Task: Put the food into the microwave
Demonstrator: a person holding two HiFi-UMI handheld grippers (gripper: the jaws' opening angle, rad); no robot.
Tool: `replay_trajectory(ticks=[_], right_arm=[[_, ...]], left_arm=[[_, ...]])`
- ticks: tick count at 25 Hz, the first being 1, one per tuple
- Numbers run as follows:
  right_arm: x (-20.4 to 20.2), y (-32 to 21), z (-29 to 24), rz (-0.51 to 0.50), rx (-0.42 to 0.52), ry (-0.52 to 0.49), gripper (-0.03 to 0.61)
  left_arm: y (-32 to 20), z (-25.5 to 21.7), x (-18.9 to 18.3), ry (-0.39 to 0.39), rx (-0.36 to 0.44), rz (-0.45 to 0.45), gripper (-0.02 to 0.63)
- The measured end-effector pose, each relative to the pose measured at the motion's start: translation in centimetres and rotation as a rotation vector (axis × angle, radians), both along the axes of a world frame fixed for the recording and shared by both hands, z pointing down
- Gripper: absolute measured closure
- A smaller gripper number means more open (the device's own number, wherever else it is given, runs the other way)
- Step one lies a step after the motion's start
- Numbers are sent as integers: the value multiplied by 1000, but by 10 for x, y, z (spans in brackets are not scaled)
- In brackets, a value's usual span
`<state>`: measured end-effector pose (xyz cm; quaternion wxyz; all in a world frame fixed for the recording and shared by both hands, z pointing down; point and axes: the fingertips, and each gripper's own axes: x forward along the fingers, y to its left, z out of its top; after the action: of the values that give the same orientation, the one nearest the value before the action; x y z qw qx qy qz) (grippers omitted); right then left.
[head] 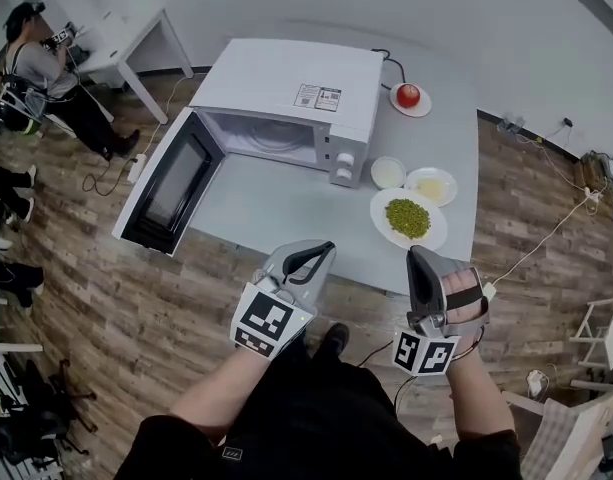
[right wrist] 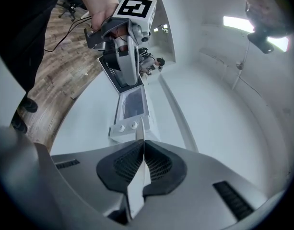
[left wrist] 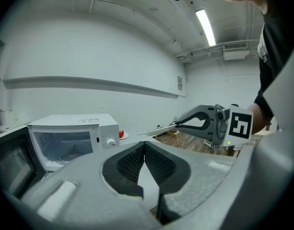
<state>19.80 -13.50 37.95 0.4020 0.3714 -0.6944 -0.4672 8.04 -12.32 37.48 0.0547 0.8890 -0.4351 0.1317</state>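
Observation:
A white microwave (head: 286, 103) stands on the grey table (head: 276, 208) with its door (head: 171, 183) swung wide open to the left and its cavity (head: 271, 136) empty. Right of it lie a plate of green peas (head: 408, 219), a plate of pale food (head: 431, 185) and a small white bowl (head: 388, 172). A red fruit on a plate (head: 409, 96) sits behind the microwave. My left gripper (head: 324, 249) and right gripper (head: 414, 254) hover over the table's front edge, both shut and holding nothing. The left gripper view shows the microwave (left wrist: 72, 138) and the right gripper (left wrist: 185, 122).
A person (head: 46, 68) sits by a white desk (head: 121, 28) at the back left. Cables (head: 546, 238) trail over the wooden floor on the right. A white rack (head: 606, 338) stands at the right edge.

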Motion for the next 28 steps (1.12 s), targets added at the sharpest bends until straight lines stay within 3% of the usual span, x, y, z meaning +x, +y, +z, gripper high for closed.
replay_trajectory(ticks=[9,20,28], right_arm=[[-78,-3,-17,-91,16,8,557],[-208,-26,-33,-53,38,28,557],[-288,-48,-23,-12,38,45,557]], left_arm=[[-2,-12,-65,-8,32,-53,604],[-17,-27,-199,-11,56,-35,604],[-33,-18,-265,18,52,15,604]])
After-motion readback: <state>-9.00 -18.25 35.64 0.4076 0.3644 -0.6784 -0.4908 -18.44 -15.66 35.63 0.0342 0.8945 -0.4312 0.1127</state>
